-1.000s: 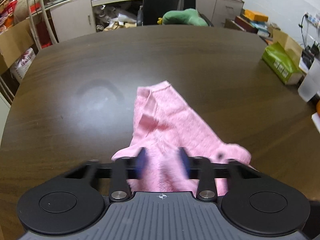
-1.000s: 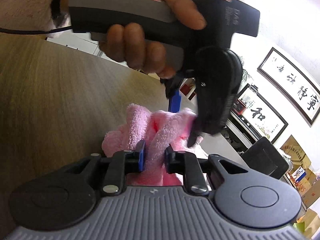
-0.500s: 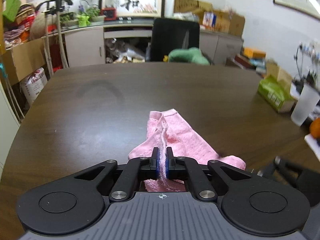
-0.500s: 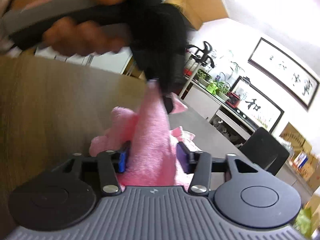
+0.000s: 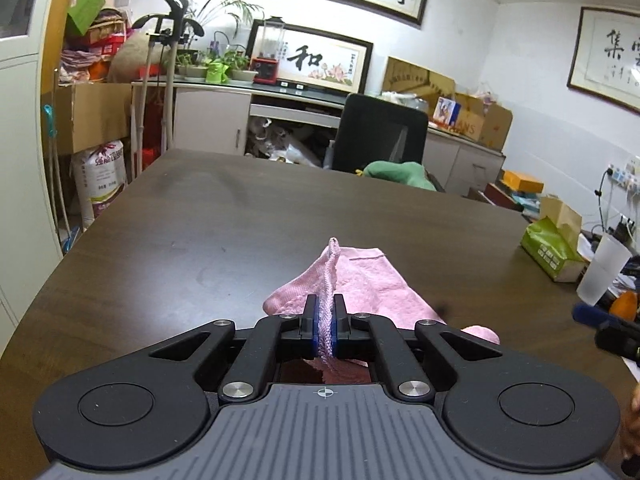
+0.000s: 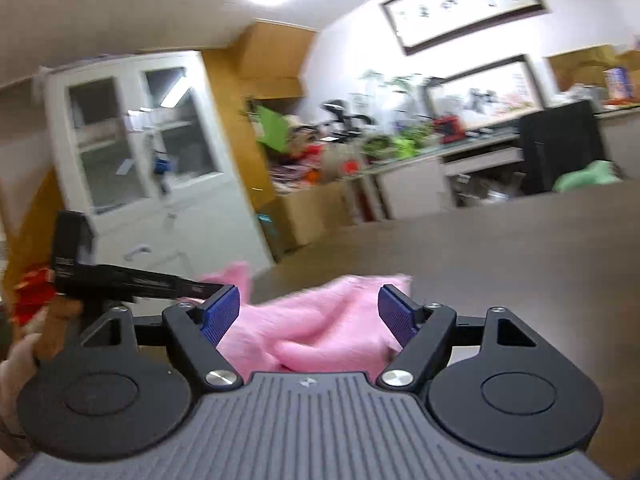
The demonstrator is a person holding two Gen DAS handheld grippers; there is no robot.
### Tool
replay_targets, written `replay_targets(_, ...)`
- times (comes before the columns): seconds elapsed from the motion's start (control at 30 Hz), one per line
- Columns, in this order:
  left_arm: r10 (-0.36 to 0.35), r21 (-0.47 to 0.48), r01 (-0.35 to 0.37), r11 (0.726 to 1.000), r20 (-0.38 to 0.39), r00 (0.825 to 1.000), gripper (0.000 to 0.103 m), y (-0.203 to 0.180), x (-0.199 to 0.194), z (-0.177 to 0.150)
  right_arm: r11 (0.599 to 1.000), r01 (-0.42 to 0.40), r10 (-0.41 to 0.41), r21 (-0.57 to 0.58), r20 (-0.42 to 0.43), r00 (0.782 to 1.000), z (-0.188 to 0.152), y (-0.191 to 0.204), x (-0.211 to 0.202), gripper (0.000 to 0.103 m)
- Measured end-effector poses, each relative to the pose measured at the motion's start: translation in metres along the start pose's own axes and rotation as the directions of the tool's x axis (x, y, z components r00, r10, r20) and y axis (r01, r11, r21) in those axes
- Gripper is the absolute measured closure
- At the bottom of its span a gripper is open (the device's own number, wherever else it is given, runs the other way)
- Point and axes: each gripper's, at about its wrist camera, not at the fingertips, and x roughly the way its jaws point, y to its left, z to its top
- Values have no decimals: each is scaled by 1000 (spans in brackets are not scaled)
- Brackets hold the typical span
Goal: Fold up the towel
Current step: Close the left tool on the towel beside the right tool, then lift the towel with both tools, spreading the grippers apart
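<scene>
The pink towel (image 5: pixel 372 280) lies bunched on the dark wooden table (image 5: pixel 200 232). My left gripper (image 5: pixel 326 320) is shut on a raised edge of the towel, and the rest trails forward and to the right. In the right wrist view, my right gripper (image 6: pixel 310 312) is open, with its blue pads on either side of the towel (image 6: pixel 320 332) without touching it. The left gripper's body (image 6: pixel 120 280) shows at the left of that blurred view.
A green tissue pack (image 5: pixel 554 248) and a translucent cup (image 5: pixel 604 268) stand at the table's right edge. A black chair (image 5: pixel 380 132) with a green cushion (image 5: pixel 396 174) is at the far side. Cabinets and boxes line the walls.
My left gripper closed on the towel edge and lifted it. My right gripper opened, let go of the towel and swung away to the right.
</scene>
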Motion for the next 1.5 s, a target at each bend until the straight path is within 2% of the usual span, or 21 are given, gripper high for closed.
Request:
replay_targets(0.07,-3,-23,2,1000,-3,1000,98,5,0,-1,1000,28,-29,-10,-58,998,-8,5,-6,28)
replay_targets(0.17,5,-37,-5,999,-1,1000,98,11,-1,-4,998,57,-57,-6,-147,988,-26,26,-21,39)
replay_targets(0.23,5,-56,-5,998,-4,1000,98,16,-1,-5,997,60,-67,-51,-154,986,-33,41,-22,44)
replay_targets(0.27,6,-64,-6,998,-5,1000,98,18,-2,-6,990,61,-80,-128,-149,986,-37,53,-22,45)
replay_targets(0.3,8,-69,-8,998,-7,1000,98,20,-2,-6,978,61,-93,-201,-157,983,-41,66,-19,47)
replay_targets(0.4,13,-82,-14,997,-16,1000,98,24,-1,-8,950,44,-117,-309,-221,968,-48,100,2,59)
replay_targets(0.47,15,-85,-16,996,-20,1000,98,25,-1,-8,936,29,-121,-351,-242,963,-50,115,19,62)
replay_targets(0.57,16,-83,-18,996,-22,1000,98,25,-1,-8,906,75,-197,-416,-259,946,-53,129,51,70)
replay_targets(0.67,19,-89,-21,996,-23,1000,98,28,-3,-7,905,104,-222,-412,-252,942,-55,129,66,99)
replay_targets(0.73,23,-99,-25,995,-24,999,98,29,-2,-3,907,127,-237,-402,-235,943,-54,128,69,99)
replay_targets(0.87,22,-125,-24,992,-22,1000,98,29,2,9,888,246,-314,-389,-122,942,-42,127,60,99)
replay_targets(0.93,6,-141,-9,990,-19,1000,98,25,7,17,843,353,-399,-405,-31,917,-27,123,55,99)
replay_targets(0.97,-9,-155,6,988,-18,1000,98,21,12,23,836,366,-410,-408,-22,912,-23,122,55,99)
replay_targets(1.07,-23,-174,20,985,-15,1000,98,8,30,42,808,446,-478,-386,14,878,5,104,62,99)
replay_targets(1.1,-20,-174,18,985,-12,1000,98,4,38,50,766,501,-533,-403,38,845,21,92,74,99)
replay_targets(1.27,-17,-202,9,979,-38,999,98,-11,90,103,654,627,-635,-424,142,759,79,50,111,99)
replay_targets(1.33,6,-197,-8,980,-8,1000,99,-21,103,134,603,668,-660,-436,199,725,106,36,124,99)
replay_targets(1.37,18,-194,-17,981,6,1000,98,-26,109,149,559,702,-673,-441,252,695,124,31,130,99)
replay_targets(1.4,28,-192,-23,981,23,999,98,-31,113,164,535,722,-673,-438,296,678,138,28,132,99)
replay_targets(1.47,17,-186,2,983,102,995,98,-41,105,190,487,761,-667,-429,380,641,166,21,137,99)
replay_targets(1.5,6,-175,18,984,139,990,98,-44,99,196,478,769,-659,-425,405,634,174,20,136,99)
